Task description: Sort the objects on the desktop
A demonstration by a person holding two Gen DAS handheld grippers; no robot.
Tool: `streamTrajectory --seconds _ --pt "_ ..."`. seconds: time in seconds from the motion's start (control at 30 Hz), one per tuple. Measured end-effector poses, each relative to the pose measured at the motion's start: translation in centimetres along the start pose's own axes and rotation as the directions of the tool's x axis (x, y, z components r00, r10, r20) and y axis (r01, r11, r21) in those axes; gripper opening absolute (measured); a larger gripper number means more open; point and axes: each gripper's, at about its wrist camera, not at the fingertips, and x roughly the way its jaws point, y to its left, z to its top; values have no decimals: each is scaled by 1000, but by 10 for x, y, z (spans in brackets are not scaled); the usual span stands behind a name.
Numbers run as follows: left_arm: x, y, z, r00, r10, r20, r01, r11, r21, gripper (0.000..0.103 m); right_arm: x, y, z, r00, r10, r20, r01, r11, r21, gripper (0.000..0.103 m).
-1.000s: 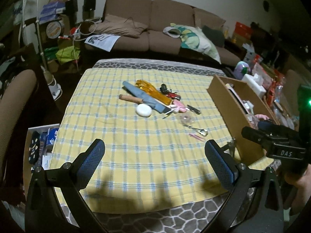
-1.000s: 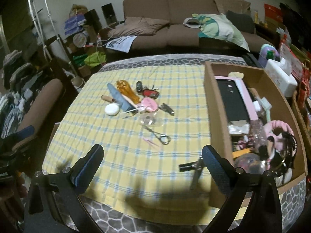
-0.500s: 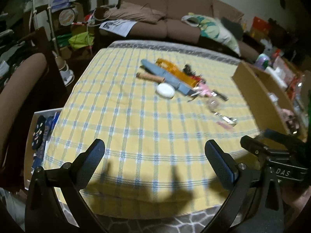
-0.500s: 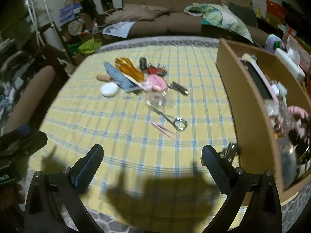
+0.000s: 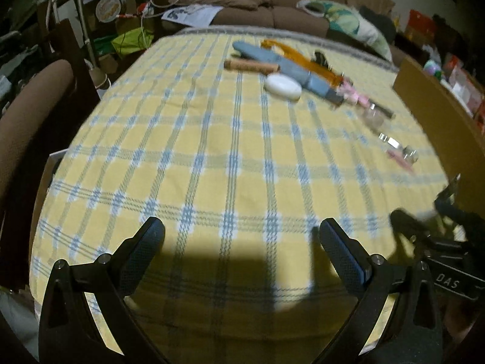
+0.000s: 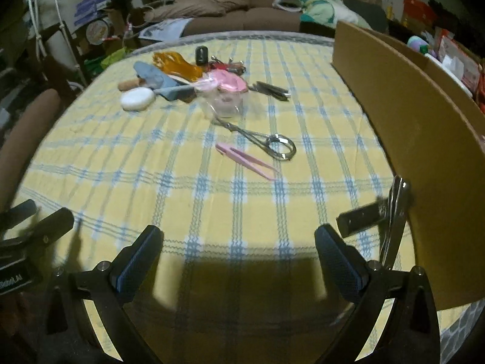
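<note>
pink tweezers (image 6: 247,160) flat on the yellow plaid tabletop (image 6: 188,163), just beside metal scissors (image 6: 260,139), with a white oval case (image 6: 137,99), blue sheath (image 6: 157,80) and amber piece (image 6: 175,63) clustered farther back. cardboard box (image 6: 424,139) standing along the right edge. left tool (image 5: 242,251) and right tool (image 6: 239,251) both spread wide, gripping nothing, hovering over the near edge.

bg: brown sofa (image 6: 242,15) far side | brown chair (image 5: 27,115) left | dim rm, cluttered shelves (image 5: 100,6)
</note>
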Motion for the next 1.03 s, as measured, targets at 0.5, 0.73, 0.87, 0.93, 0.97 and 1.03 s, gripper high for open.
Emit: streamTrajectory --seconds 0.5,0.73,0.87,0.93,0.97,1.03 --pt "3 -3 -5 999 25 25 -25 999 21 103 3 6 -1 1000 -25 -3 25 1000 -15 103" --pt "3 -4 -5 999 26 26 -26 999 21 103 3 6 -1 1000 -25 -3 25 1000 -15 103" --pt "3 -4 -5 999 25 26 -25 999 20 103 3 6 -1 1000 -25 -3 25 1000 -15 103" --pt "3 -4 -5 999 25 26 -25 999 20 103 3 6 -1 1000 -25 -3 25 1000 -15 103" --pt "3 -4 -5 999 25 26 -26 999 21 103 3 6 -1 1000 -25 -3 25 1000 -15 103" --pt "3 -4 -5 999 26 26 -26 999 21 103 3 6 -1 1000 -25 -3 25 1000 -15 103"
